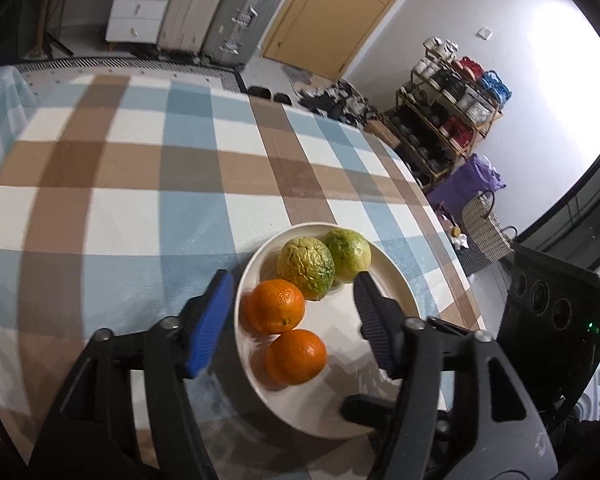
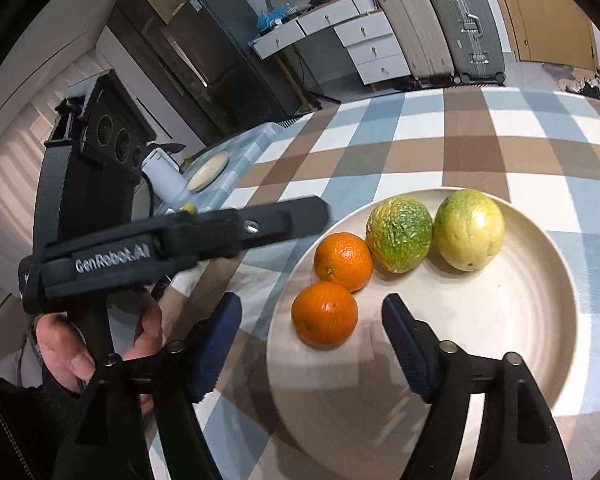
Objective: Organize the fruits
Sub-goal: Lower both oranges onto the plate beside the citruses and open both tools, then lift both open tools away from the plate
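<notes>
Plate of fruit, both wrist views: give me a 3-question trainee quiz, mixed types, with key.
1. How many fruits lie on the plate?
2. True or false: the right gripper is shut on an orange.
3. The wrinkled green-yellow fruit touches: A) the farther orange B) the checked tablecloth C) the left gripper.

Key: 1) four; 2) false, jaws open, nothing gripped; 3) A.

The plate (image 2: 532,280) is showing a smooth, matt cream glaze; the two oranges (image 2: 342,261) are looking pebbled and faintly glossy, one green-yellow fruit (image 2: 400,233) wrinkled, the other (image 2: 469,229) smoother; the checked tablecloth (image 1: 140,184) is looking like soft, matt woven cloth
</notes>
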A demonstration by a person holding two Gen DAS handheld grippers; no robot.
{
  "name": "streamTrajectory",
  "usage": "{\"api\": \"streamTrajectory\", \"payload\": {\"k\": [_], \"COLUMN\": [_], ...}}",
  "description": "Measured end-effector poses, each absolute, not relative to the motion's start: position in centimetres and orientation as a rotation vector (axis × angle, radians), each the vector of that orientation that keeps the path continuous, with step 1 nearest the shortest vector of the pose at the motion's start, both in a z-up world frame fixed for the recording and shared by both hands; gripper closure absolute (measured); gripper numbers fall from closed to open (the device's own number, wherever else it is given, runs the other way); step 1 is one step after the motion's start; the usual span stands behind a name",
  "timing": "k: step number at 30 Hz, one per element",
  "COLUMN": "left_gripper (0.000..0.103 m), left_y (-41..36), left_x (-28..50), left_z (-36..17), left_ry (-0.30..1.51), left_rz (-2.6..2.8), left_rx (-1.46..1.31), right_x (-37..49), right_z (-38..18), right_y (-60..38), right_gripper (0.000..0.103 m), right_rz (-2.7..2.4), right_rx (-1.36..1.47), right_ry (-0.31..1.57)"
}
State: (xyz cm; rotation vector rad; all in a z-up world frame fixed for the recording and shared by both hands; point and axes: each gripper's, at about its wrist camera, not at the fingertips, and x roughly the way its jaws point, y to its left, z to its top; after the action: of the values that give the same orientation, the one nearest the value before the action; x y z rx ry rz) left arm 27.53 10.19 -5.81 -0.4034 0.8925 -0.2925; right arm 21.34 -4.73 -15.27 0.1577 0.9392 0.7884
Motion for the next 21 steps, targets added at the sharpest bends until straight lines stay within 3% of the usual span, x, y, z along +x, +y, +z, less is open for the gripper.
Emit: {"api": "streamTrajectory", "payload": {"k": [4, 6, 9, 14, 18, 21], "left_gripper": [0.03, 0.019, 0.019, 0.016, 0.001, 0.001], "left_y": [10.3, 10.0, 9.0, 7.0, 5.3, 4.0], "left_x": [24.6, 22.9, 20.0, 16.0, 12.6, 10.3], "left_z": [-3.4, -2.4, -1.2, -0.5, -0.4, -0.9], "left_ry": [0.843, 0.803, 0.765, 0.726, 0.698, 0.691], "left_rz": [-0.213, -0.175, -0.13, -0.094, -0.071, -0.071], "left_rx": [-0.367, -0.346, -0.332, -0.309, -0.316, -0.315], "right_x": [19.7, 18.7, 17.2, 15.2, 13.3, 12.0], "right_z": [-13.8, -13.2, -12.7, -12.2, -11.4, -11.0], "right_y": [-6.2, -7.0, -8.5, -10.8, -12.5, -13.8], "right_gripper": [0.017, 0.013, 0.003, 0.003, 0.003, 0.002], "right_rz": [0.773, 0.761, 0.73, 0.695, 0.652, 0.62], "right_rx": [0.15, 0.145, 0.132, 0.109, 0.08, 0.083], "right_ry": [0.899, 0.867, 0.829, 0.818, 0.762, 0.723]}}
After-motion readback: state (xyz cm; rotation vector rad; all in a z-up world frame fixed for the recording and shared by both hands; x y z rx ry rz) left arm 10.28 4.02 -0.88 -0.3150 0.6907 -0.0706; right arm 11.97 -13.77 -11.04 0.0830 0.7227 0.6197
